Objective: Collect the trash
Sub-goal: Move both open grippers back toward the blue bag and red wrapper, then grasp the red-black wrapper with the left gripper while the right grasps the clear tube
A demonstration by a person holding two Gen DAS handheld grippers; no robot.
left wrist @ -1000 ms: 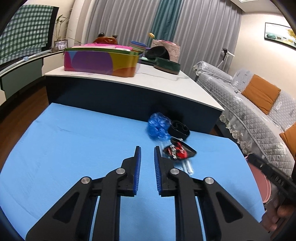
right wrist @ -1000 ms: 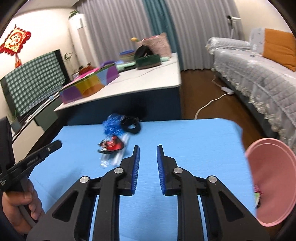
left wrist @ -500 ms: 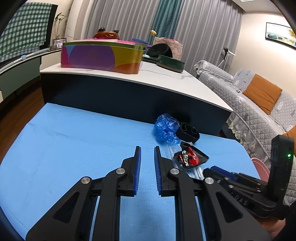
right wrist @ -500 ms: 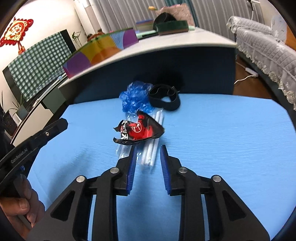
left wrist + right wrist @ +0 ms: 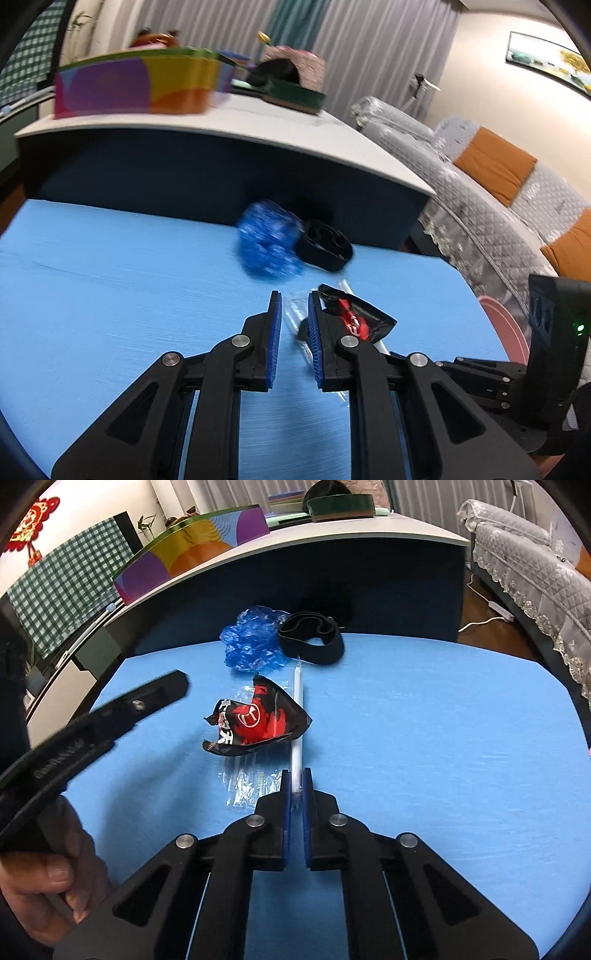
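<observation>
On the blue table lie a red-and-black snack wrapper (image 5: 258, 718), a clear plastic sleeve (image 5: 245, 777), a white straw (image 5: 296, 716), a crumpled blue plastic bag (image 5: 253, 642) and a black band (image 5: 312, 642). My right gripper (image 5: 295, 779) is shut on the near end of the straw. My left gripper (image 5: 294, 308) is open just above the clear sleeve, its right finger against the wrapper (image 5: 360, 319). The blue bag (image 5: 267, 243) and black band (image 5: 325, 243) lie beyond it.
A pink bin (image 5: 506, 328) stands off the table's right edge. A dark counter (image 5: 207, 177) with a colourful box (image 5: 133, 86) borders the far side. A grey sofa (image 5: 480, 192) with orange cushions stands at the right. The left gripper's body (image 5: 92, 723) reaches in from the left.
My right gripper moved down onto the straw and closed on it. My left gripper moved forward and right toward the wrapper, staying open.
</observation>
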